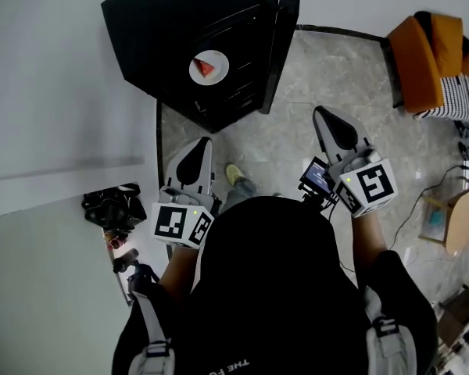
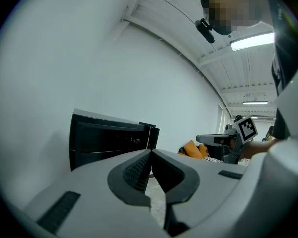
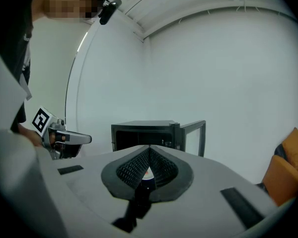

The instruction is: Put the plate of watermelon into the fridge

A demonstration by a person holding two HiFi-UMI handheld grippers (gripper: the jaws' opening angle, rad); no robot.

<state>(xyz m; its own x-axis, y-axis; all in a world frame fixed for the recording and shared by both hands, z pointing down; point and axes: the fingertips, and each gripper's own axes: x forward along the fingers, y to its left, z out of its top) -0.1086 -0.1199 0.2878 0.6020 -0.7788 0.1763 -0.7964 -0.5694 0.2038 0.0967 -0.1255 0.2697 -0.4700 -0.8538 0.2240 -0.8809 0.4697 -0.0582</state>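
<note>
Plate of watermelon (image 1: 209, 67) sits on a shelf inside the black fridge (image 1: 156, 22), whose door (image 1: 281, 37) stands open. Left gripper (image 1: 202, 142) and right gripper (image 1: 321, 113) are both well apart from the fridge, above the floor (image 1: 344, 69). The fingers of each are pressed together with nothing between them.

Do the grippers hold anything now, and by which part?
Nothing is held. The left gripper and the right gripper are both shut and empty; the plate lies apart.
</note>
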